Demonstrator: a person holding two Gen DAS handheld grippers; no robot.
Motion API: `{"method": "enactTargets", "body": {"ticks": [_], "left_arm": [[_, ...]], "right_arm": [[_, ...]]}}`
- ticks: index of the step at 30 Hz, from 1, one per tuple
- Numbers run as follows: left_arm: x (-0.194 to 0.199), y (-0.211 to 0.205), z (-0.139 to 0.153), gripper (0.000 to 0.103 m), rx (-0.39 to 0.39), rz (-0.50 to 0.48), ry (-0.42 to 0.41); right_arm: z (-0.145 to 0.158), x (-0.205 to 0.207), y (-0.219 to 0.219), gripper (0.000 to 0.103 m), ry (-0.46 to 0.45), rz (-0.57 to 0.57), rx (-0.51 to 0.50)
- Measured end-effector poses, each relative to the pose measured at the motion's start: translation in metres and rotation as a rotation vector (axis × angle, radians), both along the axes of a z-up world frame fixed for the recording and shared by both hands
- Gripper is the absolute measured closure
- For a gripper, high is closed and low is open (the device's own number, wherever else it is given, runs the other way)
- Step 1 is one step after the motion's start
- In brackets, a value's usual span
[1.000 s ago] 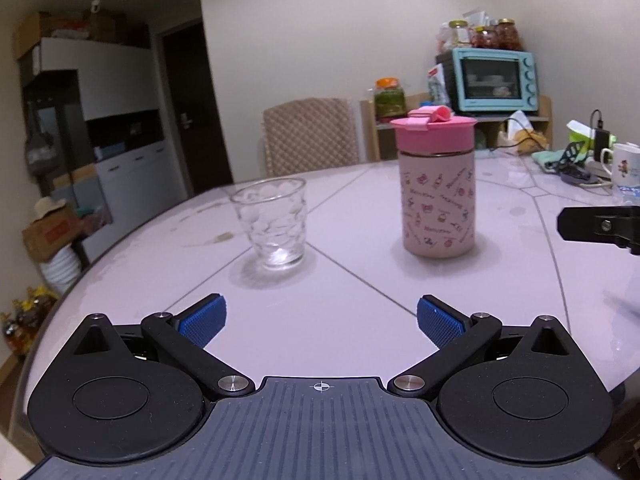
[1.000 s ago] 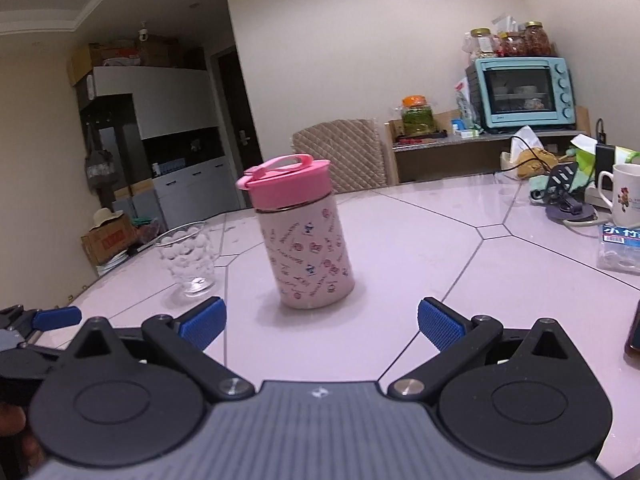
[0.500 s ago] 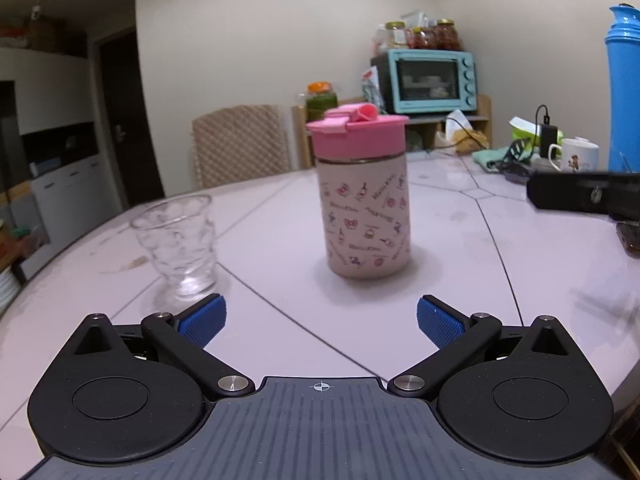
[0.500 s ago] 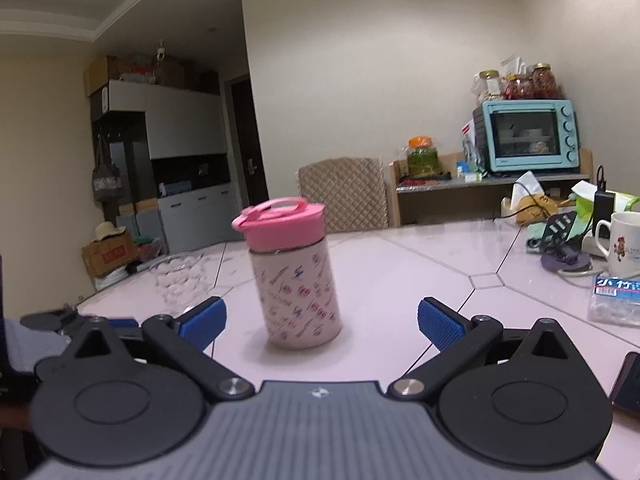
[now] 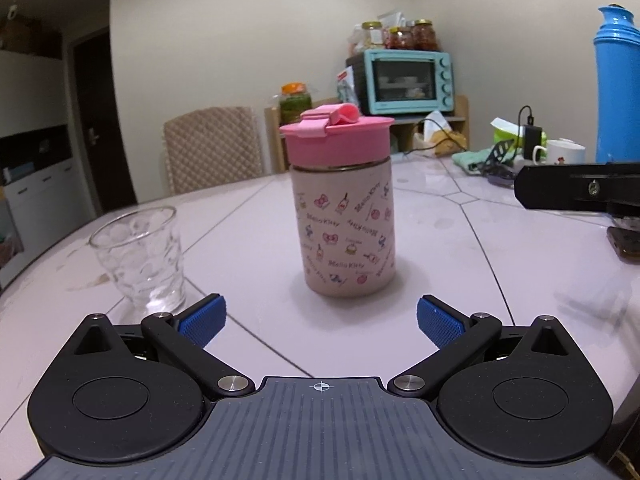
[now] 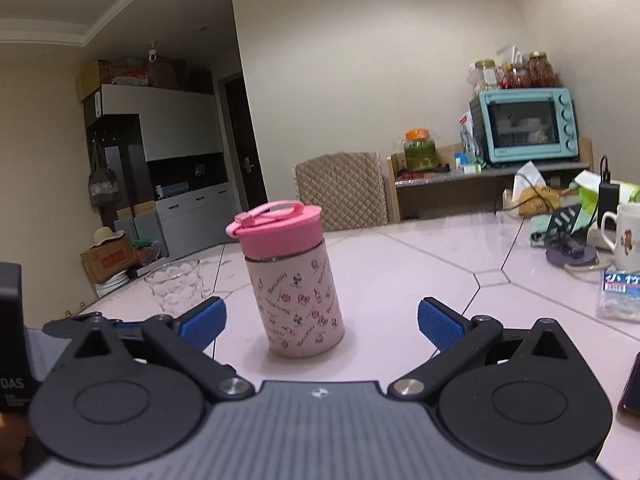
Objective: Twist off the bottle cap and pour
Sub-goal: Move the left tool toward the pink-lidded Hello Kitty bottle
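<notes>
A pale pink printed bottle (image 5: 346, 228) with a pink screw cap (image 5: 336, 136) stands upright on the white table (image 5: 460, 264), straight ahead of my left gripper (image 5: 320, 320). That gripper is open and empty, a short way in front of the bottle. A clear empty glass (image 5: 140, 254) stands left of the bottle. In the right wrist view the bottle (image 6: 294, 292) and its cap (image 6: 278, 226) sit just ahead of my right gripper (image 6: 322, 322), also open and empty. The glass (image 6: 176, 288) shows behind its left finger.
A black part of the right gripper (image 5: 576, 192) juts in at the right of the left wrist view. A blue thermos (image 5: 618, 88), a white mug (image 6: 626, 236), cables, a water bottle (image 6: 620, 294) and a phone (image 5: 626, 242) crowd the table's right side. A chair (image 6: 342, 192) stands behind.
Both grippers have come closer to the bottle, which now looks larger and more centred in each view. Both stay open. Bottle and glass have not moved.
</notes>
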State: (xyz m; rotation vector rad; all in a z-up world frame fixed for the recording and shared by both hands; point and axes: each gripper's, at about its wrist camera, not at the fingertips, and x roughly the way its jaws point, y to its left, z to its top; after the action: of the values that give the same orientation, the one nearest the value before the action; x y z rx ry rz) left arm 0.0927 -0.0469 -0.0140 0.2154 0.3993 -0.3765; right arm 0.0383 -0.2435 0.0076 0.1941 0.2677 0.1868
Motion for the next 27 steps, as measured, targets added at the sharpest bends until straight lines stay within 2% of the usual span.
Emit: {"method": "enactTargets", "body": {"ticks": [7,10,27], "left_arm": [[0.007,0.002,0.0,0.0,-0.012,-0.058,-0.018],[0.013,0.003,0.002,0.0,-0.015,-0.083,-0.026],[0.054,0.004,0.0,0.0,-0.014,-0.175,-0.021]], "right_arm": [[0.014,0.029,0.006,0.0,-0.009,-0.033,-0.01],[0.015,0.018,0.011,0.0,0.002,-0.026,-0.023],[0.032,0.053,0.039,0.0,-0.011,0.031,-0.072]]}}
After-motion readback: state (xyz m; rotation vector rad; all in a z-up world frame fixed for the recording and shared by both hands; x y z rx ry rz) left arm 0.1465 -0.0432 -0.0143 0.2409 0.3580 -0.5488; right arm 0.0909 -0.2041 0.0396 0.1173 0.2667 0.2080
